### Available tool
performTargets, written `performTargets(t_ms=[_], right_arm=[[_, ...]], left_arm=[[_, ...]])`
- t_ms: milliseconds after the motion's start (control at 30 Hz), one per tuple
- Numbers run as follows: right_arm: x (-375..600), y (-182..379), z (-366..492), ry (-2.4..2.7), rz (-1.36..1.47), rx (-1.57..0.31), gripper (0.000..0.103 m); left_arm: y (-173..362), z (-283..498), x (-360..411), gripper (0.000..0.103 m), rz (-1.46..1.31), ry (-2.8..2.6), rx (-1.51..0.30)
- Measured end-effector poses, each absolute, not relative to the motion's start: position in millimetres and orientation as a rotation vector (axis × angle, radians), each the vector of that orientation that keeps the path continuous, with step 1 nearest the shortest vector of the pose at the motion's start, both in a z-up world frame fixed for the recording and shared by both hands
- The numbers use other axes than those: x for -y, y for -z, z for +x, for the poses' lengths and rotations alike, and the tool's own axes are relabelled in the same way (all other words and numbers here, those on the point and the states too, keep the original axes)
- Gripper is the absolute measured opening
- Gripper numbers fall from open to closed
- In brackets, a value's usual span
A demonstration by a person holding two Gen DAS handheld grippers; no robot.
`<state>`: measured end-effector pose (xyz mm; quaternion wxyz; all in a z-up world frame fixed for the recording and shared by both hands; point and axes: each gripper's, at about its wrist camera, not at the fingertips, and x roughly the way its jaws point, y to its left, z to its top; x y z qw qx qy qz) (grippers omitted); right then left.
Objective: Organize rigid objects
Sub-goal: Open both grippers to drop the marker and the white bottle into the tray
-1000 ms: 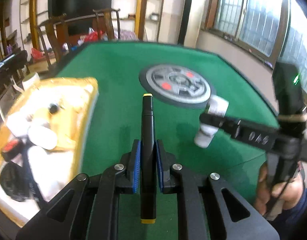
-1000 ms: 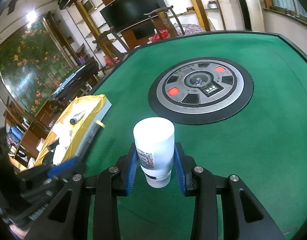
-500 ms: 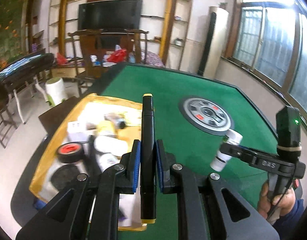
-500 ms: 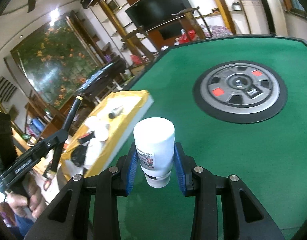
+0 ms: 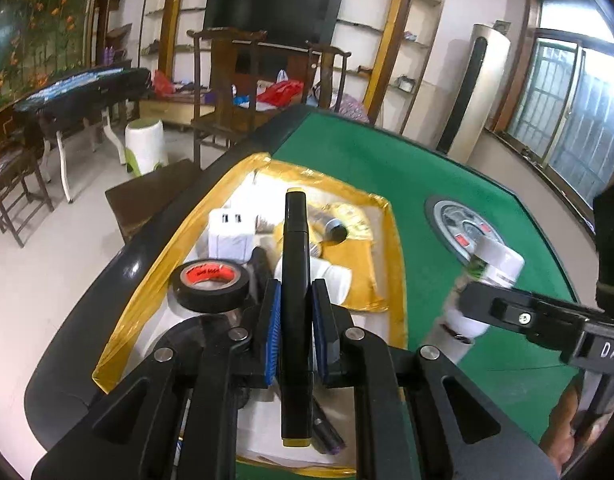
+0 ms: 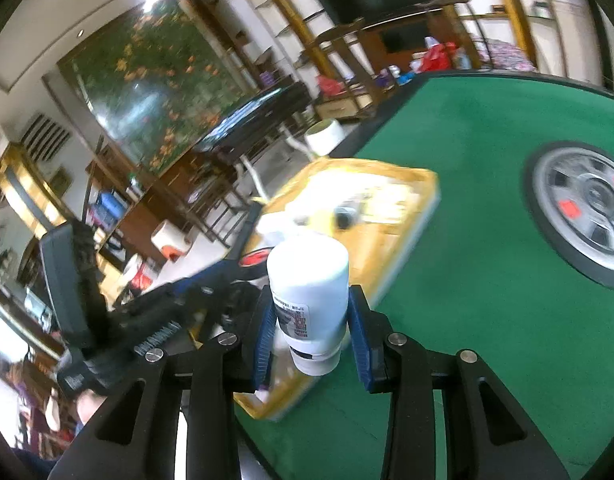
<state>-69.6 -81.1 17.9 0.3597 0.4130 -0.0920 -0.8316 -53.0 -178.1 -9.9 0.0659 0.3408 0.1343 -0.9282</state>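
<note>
We hold a black marker (image 5: pixel 294 316) with yellow ends in our left hand-held gripper (image 5: pixel 295 324), its blue pads clamped on the barrel near the middle, so the pen stands lengthwise along the fingers and points forward. It hangs over the yellow-edged tray (image 5: pixel 395 240) at the table's left edge, which we judge to be the collecting place for these rigid items. In the tray already lie a roll of black tape (image 5: pixel 211 286) with a red core, a white plug adapter (image 5: pixel 231 236) and a small dark-capped tube (image 5: pixel 334 230); other pieces under the gripper are hard to name.

Our right hand-held gripper (image 6: pixel 312 332) grips a white bottle (image 6: pixel 309 292) across its lower body, cap end toward us, so the round base faces forward. It is above the green table (image 6: pixel 467 320), just beside the tray's near corner (image 6: pixel 387 280). Gripped at the waist, the bottle should not swing.

Both items seem ready for lowering. The crowded tray leaves little free floor, so we look for gaps near the yellow lining.
</note>
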Motion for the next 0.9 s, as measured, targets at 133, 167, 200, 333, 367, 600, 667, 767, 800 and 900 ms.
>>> performTargets(t_ms=[133,167,200,333,367,600,667,767,800,900], right_arm=[[113.2,-6.8,-77.6,2.139,1.106,0.183,0.031],[119.6,-3.1,-79.8,2.139,1.118,0.172,0.031],[125.3,0.6,-82.1,2.142,1.129,0.160,0.031],[137.3,7.9,-87.9,2.173,1.165,0.115,0.031],[139.8,10.7,-91.0,2.182,1.180,0.114,0.031],[143.4,19.5,-98.5,2.215,1.213,0.078,0.035],[140.4,17.9,-96.3,2.212,1.219,0.079,0.055],[130.9,8.1,-86.6,2.216,1.156,0.098,0.070],[127.9,4.7,-83.1,2.220,1.142,0.088,0.070],[116.0,-5.5,-70.6,2.252,1.088,0.083,0.070]], left_arm=[[17.2,-52.2,182.7,0.012,1.038,2.788,-0.411],[18.1,-51.4,183.3,0.012,1.038,2.787,-0.409],[19.9,-52.2,184.3,0.012,1.042,2.785,-0.405],[28.2,-55.7,188.2,0.012,1.064,2.768,-0.394],[30.8,-57.1,189.9,0.012,1.072,2.764,-0.401],[37.1,-58.9,188.5,0.012,1.082,2.753,-0.381],[37.8,-58.5,185.2,0.012,1.081,2.741,-0.359],[37.0,-57.5,181.8,0.012,1.089,2.743,-0.357],[36.2,-56.8,180.9,0.013,1.088,2.739,-0.351],[30.6,-53.3,175.0,0.058,1.073,2.707,-0.309]])
